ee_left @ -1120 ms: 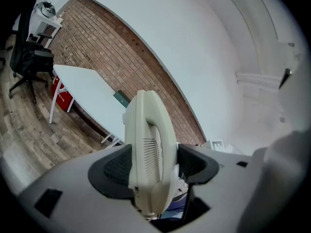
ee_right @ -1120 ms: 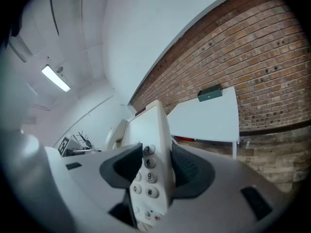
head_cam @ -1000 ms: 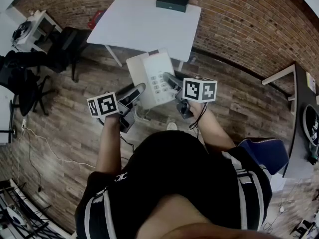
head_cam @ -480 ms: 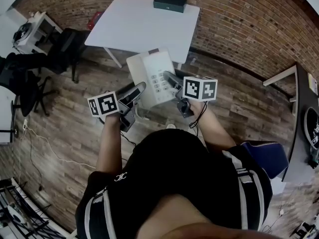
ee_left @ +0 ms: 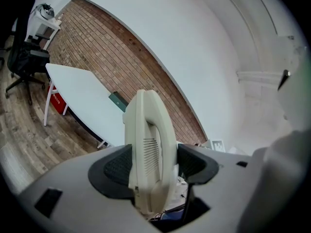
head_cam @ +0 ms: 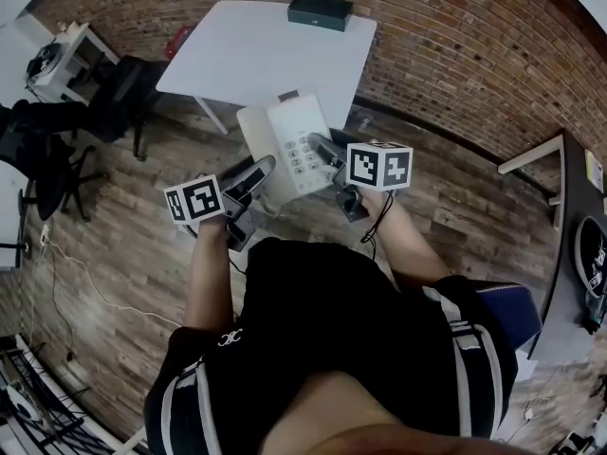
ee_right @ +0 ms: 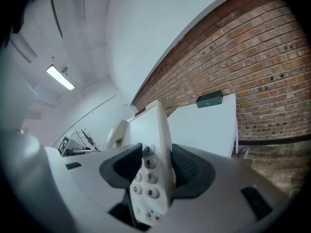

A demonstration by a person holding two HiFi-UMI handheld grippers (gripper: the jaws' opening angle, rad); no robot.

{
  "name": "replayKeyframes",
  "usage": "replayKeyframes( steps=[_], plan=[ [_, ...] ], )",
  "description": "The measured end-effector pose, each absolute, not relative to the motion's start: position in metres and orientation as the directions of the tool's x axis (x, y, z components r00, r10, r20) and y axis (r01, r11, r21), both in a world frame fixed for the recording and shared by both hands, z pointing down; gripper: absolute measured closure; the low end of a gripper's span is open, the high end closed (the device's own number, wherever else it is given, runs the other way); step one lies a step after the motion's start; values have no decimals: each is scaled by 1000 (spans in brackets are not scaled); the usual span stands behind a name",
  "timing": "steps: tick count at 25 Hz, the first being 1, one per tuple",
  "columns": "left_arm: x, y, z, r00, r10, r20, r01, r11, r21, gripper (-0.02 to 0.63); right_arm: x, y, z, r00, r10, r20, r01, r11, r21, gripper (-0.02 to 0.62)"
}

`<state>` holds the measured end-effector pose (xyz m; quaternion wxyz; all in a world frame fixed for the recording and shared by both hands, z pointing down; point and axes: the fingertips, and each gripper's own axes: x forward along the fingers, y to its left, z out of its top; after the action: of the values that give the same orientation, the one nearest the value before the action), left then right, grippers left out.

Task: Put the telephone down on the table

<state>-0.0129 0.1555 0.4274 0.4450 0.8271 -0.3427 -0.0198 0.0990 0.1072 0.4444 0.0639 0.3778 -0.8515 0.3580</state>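
telephone (head_cam: pixel 285 140) over wood floor (head_cam: pixel 123 245), prob short of table (head_cam: pixel 266 50).

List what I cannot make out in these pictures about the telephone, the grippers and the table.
- Keys of the telephone: in the right gripper view, one of the fingers of the right gripper covers the left keys; in the head view the digits are too small.
- Far legs of the white table: hidden under its top in the head view.
- Dark green box on that table: too small in the head view to identify.
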Motion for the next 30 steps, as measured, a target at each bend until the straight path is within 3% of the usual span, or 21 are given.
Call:
replayKeyframes(
  steps=[30],
  plan=[
    [-52,65,440,749,-613,252,-556,-375,742,315,59,12,452,-713,-596,370,-687,488,-538,419]
  ],
)
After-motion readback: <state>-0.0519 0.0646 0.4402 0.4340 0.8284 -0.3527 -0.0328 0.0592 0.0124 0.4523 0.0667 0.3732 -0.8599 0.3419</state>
